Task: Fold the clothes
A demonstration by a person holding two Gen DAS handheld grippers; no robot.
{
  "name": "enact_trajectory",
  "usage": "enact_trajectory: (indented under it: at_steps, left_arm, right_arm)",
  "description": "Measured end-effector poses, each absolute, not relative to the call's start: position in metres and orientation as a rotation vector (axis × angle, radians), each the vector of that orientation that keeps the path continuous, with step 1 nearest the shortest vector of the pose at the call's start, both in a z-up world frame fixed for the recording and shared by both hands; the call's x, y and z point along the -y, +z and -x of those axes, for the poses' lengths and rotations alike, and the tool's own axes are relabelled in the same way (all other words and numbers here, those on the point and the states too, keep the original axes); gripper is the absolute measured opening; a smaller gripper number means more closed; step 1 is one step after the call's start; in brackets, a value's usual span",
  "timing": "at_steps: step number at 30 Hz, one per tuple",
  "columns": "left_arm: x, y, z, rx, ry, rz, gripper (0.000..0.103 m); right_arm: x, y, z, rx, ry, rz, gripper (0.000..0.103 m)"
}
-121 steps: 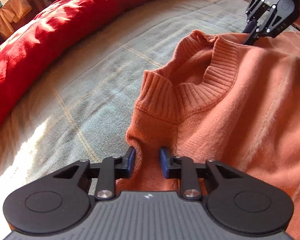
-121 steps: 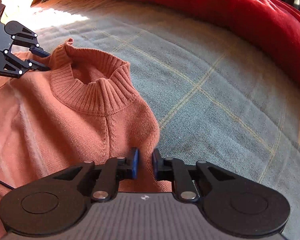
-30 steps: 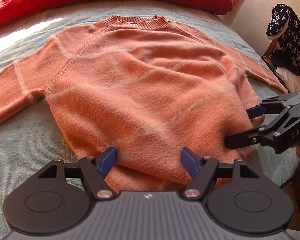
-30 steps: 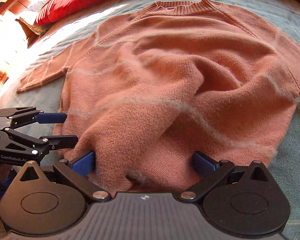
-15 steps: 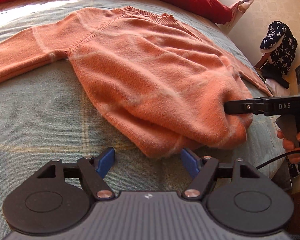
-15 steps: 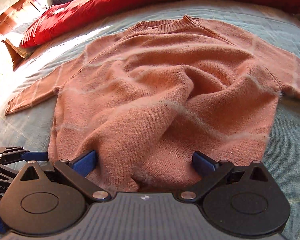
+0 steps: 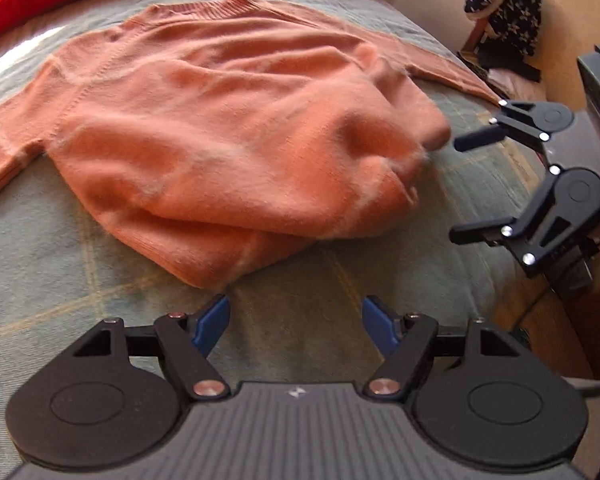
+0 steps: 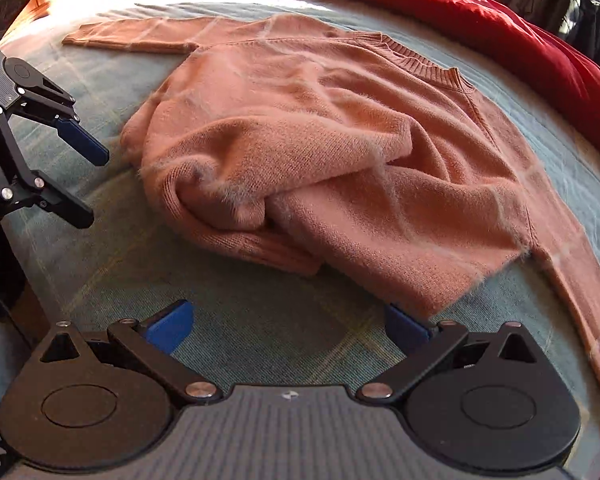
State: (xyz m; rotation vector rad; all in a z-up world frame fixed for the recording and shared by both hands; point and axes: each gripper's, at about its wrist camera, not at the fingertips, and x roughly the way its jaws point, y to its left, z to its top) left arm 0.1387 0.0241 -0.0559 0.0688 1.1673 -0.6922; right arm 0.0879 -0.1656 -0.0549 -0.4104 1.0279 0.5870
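The salmon sweater (image 7: 228, 136) lies spread on the bed (image 7: 60, 280), its hem now rumpled in centre frame. Both the left tongs (image 7: 296, 320) and right tongs (image 8: 288, 328) have let go and drawn back, wide and empty; the fold probably still needs starting.

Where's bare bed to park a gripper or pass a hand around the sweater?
Free: the blue-green bedspread between the sweater hem and both grippers, and a strip between the collar and the red duvet. Crowded: the sweater body mid-bed, its sleeves running to both side edges.
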Motion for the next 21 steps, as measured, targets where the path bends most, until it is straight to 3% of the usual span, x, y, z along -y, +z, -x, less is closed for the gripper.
enact_trajectory:
  at_steps: [10, 15, 21]
  left_arm:
    - [0.012, -0.066, -0.174, -1.135, -0.807, 0.094, 0.072]
    - [-0.008, -0.049, -0.202, -1.089, -0.739, 0.178, 0.068]
    - [-0.019, -0.01, -0.225, -0.909, -0.704, 0.115, 0.071]
  right_arm:
    - [0.155, -0.072, -0.093, -1.012, 0.856, 0.508, 0.103]
    - [0.146, -0.066, -0.114, -0.898, 0.851, 0.575, 0.103]
    - [0.146, -0.034, -0.151, -0.742, 0.795, 0.569, 0.103]
